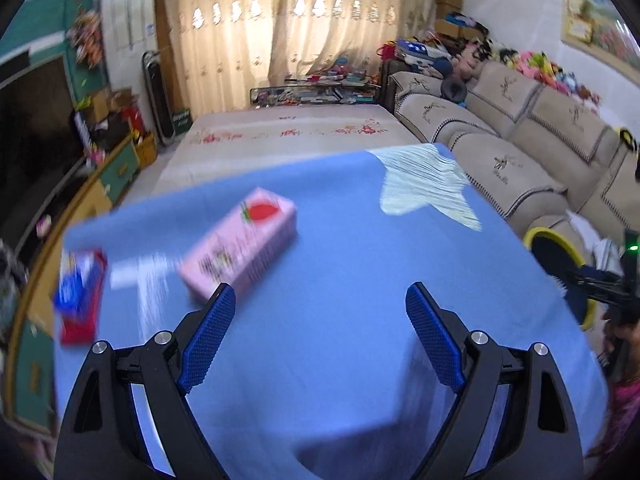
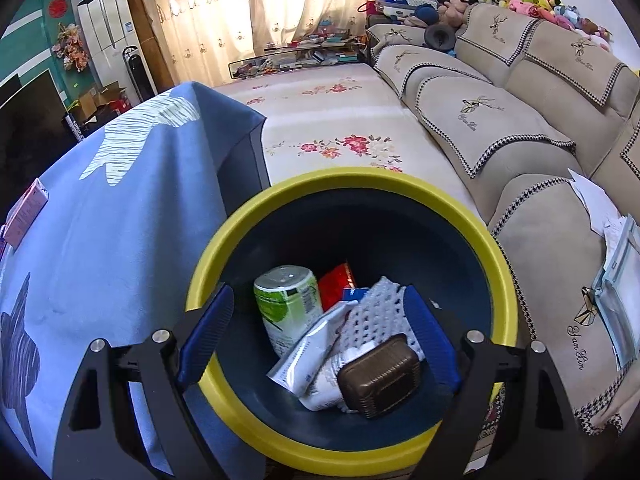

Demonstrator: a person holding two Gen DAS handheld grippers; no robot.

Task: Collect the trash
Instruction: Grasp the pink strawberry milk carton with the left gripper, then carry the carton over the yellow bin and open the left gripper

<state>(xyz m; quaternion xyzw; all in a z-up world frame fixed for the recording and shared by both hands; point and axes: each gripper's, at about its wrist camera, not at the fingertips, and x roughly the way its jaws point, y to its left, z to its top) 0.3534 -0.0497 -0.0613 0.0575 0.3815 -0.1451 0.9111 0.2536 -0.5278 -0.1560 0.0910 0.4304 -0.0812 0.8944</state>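
Near the table's (image 1: pixel 340 240) left edge a red-and-blue packet (image 1: pixel 80 296) is lying, and just right of it a pink carton (image 1: pixel 240 244); both are waiting to be collected. The left gripper (image 1: pixel 320 300) is hovering over the blue cloth, jaws wide and holding nothing. Past the right edge, the bin (image 2: pixel 496 240) is holding a green can (image 2: pixel 286 304), red wrapper (image 2: pixel 336 284), white packaging (image 2: pixel 312 364) and brown box (image 2: pixel 380 376). Above it the right gripper (image 2: pixel 320 304) is gaping empty. Judging by this, collecting is well underway.
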